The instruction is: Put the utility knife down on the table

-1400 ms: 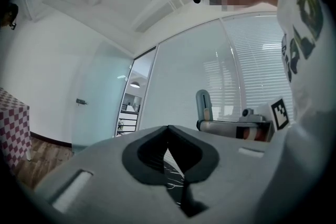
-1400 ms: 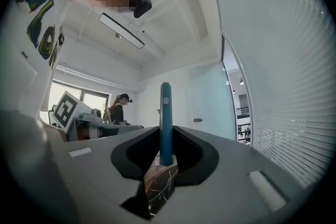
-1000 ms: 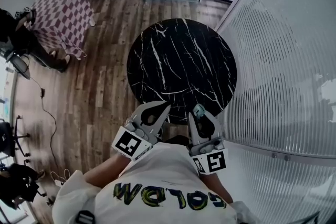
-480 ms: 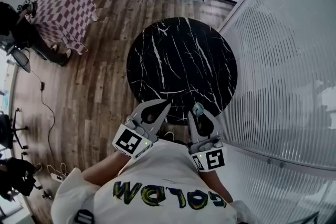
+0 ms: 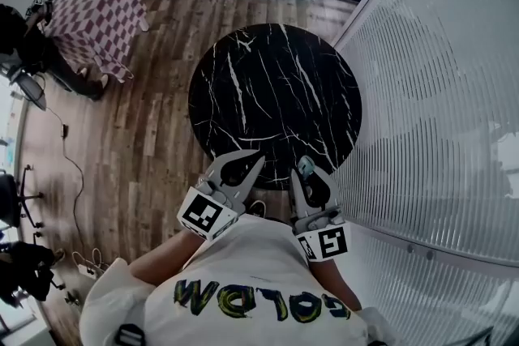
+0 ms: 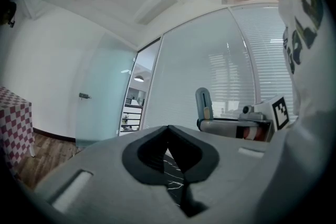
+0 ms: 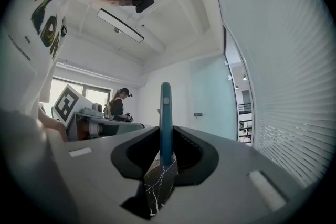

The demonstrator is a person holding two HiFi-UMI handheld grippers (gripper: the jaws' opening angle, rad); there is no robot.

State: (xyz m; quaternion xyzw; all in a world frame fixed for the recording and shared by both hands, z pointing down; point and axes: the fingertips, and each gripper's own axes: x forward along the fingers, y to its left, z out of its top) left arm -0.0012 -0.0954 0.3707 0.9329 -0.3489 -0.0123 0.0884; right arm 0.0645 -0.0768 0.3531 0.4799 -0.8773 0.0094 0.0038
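The utility knife has a teal handle and stands upright between the jaws of my right gripper, which is shut on it. In the right gripper view the knife rises from the closed pads, and the black marble shows below them. My left gripper is shut and holds nothing; its tips meet in the left gripper view. Both grippers point level and sit side by side at the near edge of the round black marble table. Nothing lies on the table.
A frosted glass wall with blinds runs close along the table's right side. A checkered-cloth table and a person are at the far left. A cable lies on the wood floor.
Both grippers have moved forward together, and their tips now reach the table's near edge. The knife stays held in the right gripper, and neither gripper's jaws changed.
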